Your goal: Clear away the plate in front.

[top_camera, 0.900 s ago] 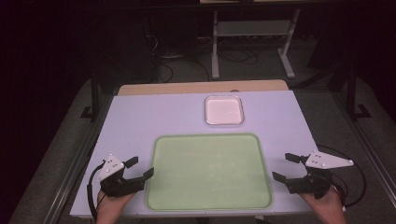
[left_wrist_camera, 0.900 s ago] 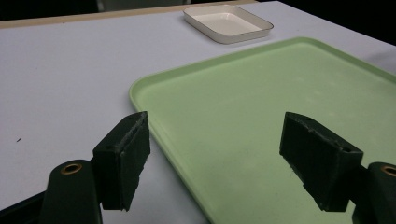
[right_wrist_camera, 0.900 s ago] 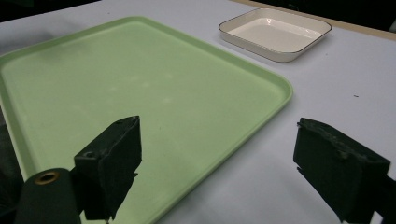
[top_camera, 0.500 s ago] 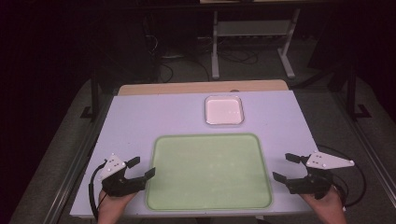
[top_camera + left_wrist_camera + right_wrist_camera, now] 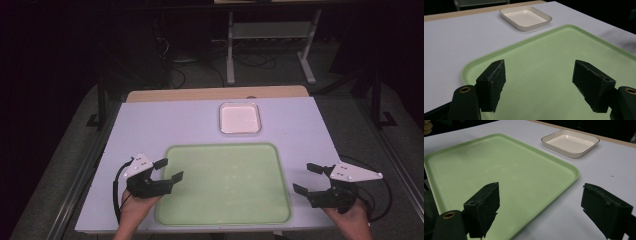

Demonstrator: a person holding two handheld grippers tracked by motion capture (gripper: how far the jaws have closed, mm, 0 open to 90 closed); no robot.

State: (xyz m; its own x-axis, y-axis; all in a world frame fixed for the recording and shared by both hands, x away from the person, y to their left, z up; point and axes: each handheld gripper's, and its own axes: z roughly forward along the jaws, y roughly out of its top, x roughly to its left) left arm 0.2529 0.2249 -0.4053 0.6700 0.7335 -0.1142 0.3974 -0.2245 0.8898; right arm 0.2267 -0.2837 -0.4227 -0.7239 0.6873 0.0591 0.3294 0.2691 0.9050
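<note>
High view overhead; both tool views share green tray (image 5: 225,185).

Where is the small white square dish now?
In the high view, the small white square dish sits on the table's far side, just beyond the large green tray, right of centre.

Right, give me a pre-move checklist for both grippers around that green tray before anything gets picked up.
1. Left gripper jaws open, nothing between them: ok.
2. Right gripper jaws open, nothing between them: ok.
3. Green tray lies flat on the table, nothing on it: ok.
4. Left gripper lined up with the tray's left edge: ok, its jaws reach over the rim in the left gripper view.
5. Right gripper lined up with the tray's right edge: not ok, it sits off to the side on the bare table, apart from the rim.
6. White dish stands apart from the tray, beyond its far edge: ok.
</note>
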